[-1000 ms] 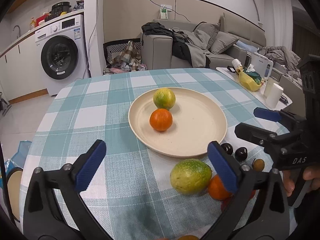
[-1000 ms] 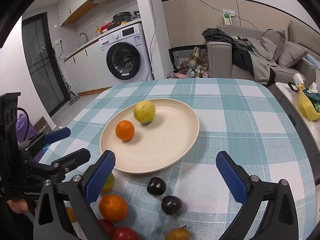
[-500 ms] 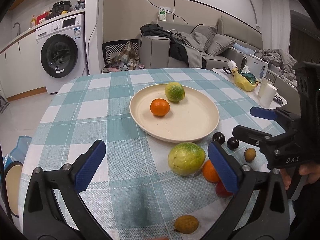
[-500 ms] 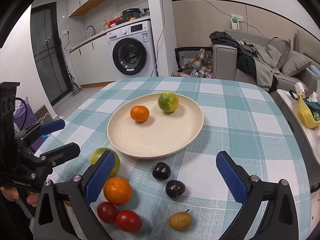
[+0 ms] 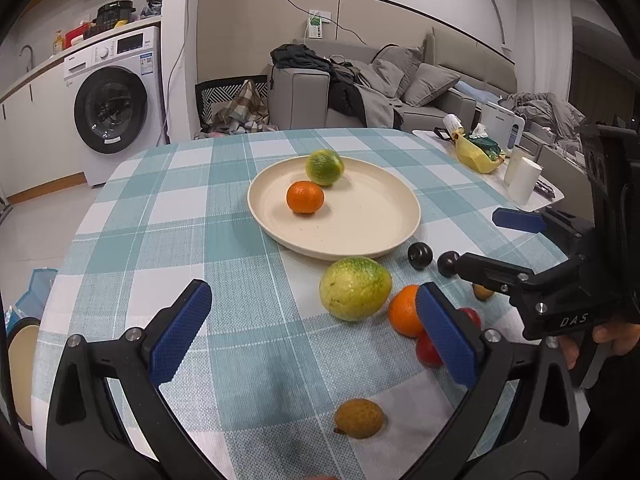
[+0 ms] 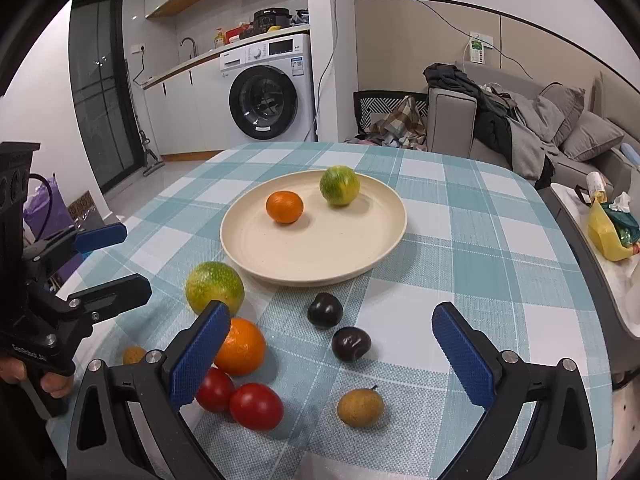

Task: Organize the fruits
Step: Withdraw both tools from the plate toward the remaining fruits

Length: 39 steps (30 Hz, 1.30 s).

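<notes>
Pulled back from the plate (image 6: 248,256) since a second ago, both grippers, so more loose fruit shows near the lower edge of each view. Count: two on the plate, one orange (image 6: 284,207) and one green citrus (image 6: 339,185). On the checked cloth (image 6: 472,248): one big green fruit (image 6: 214,287), one more orange (image 6: 240,346), two dark plums (image 6: 325,310), two tomatoes (image 6: 256,406), two small brown fruits (image 6: 360,407). Left gripper (image 5: 308,336) hovering low over the cloth, spread wide, gripping nothing. Right gripper (image 6: 330,352) same deal, wide apart and empty, above the plums. Left view catches a hand (image 5: 608,338) on the right tool's handle. Only the right view shows both tomatoes whole; left view hides them behind a finger pad (image 5: 446,338).
</notes>
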Tool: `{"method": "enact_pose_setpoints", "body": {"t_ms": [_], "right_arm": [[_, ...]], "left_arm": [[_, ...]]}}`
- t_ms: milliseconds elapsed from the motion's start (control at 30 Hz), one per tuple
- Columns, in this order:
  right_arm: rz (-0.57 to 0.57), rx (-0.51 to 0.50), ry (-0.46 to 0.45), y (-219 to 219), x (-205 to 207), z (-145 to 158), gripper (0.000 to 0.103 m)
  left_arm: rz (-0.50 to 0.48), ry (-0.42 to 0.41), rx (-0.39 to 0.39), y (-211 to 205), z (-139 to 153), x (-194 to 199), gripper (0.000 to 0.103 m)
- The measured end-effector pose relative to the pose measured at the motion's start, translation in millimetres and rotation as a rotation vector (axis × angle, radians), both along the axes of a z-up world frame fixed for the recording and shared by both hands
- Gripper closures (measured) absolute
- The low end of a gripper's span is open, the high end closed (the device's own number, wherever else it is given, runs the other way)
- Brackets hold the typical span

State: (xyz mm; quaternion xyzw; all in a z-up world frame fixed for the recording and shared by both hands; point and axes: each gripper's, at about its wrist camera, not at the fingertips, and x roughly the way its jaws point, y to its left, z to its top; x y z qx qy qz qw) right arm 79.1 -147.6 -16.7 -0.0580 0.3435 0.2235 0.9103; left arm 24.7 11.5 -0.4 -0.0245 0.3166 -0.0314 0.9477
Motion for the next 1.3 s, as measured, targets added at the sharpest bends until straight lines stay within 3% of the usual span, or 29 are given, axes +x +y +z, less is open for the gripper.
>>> {"method": "enact_pose_setpoints", "body": {"t_ms": [733, 1300], "right_arm": [[-0.006, -0.046, 0.064, -9, -10, -9, 0.0], [0.102, -0.101, 0.17, -6, -19, -22, 0.0]], "left_arm": [[-0.041, 0.098, -0.005, -5, -23, -12, 0.002], [-0.106, 0.156, 0.038, -19, -33, -9, 0.002]]}}
